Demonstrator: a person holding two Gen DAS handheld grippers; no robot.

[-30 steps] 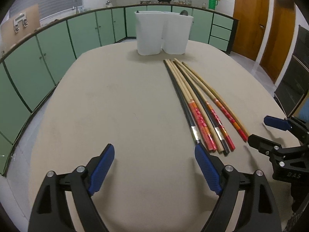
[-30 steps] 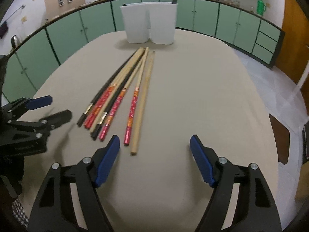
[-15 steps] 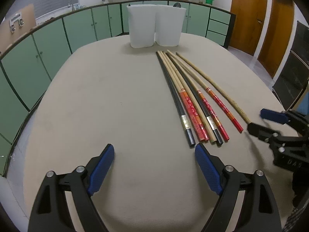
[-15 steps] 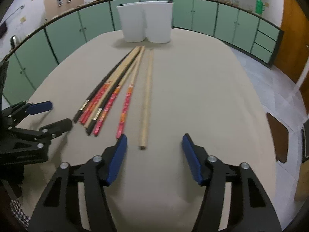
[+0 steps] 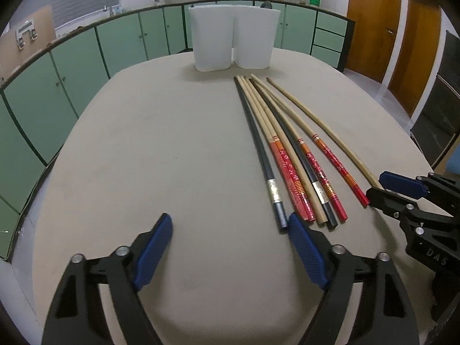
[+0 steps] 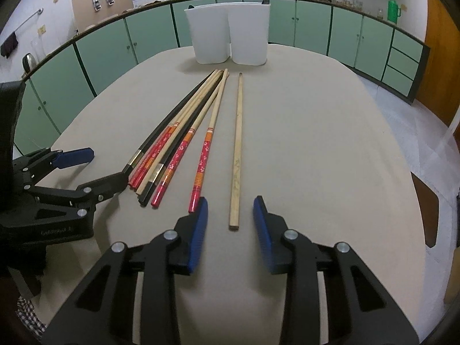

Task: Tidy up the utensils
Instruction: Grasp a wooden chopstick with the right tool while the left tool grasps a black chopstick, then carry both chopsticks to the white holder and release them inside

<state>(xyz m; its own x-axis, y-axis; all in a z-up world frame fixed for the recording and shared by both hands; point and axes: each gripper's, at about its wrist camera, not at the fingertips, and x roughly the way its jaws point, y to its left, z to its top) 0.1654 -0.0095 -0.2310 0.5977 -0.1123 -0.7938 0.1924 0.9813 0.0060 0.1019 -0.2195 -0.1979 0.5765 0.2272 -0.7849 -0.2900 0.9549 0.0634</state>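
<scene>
1. Progress: no chopstick has reached the white utensil holder, so the sorting is judged to be at its first pick.
2. Holder position: the two-compartment holder stands upright at the far end of the table. One dark utensil tip shows above the rim of its right compartment; what else it contains cannot be told.
3. Chopstick position: a fanned bundle of chopsticks lies on the table between holder and grippers, tips toward the holder. It mixes black, plain wooden and red-patterned sticks.
4. Separated item: one plain wooden chopstick lies alone, just right of the bundle.
5. Right gripper: jaws have just been closing. The near end of the plain wooden chopstick sits between the pads, but a gap remains on each side; no pinch yet.
6. Left gripper: jaws spread wide, having just narrowed slightly, and empty. Its right pad lies just beside the near end of the black chopstick.
7. Remaining: grasp, lift and deposit every chopstick.
</scene>
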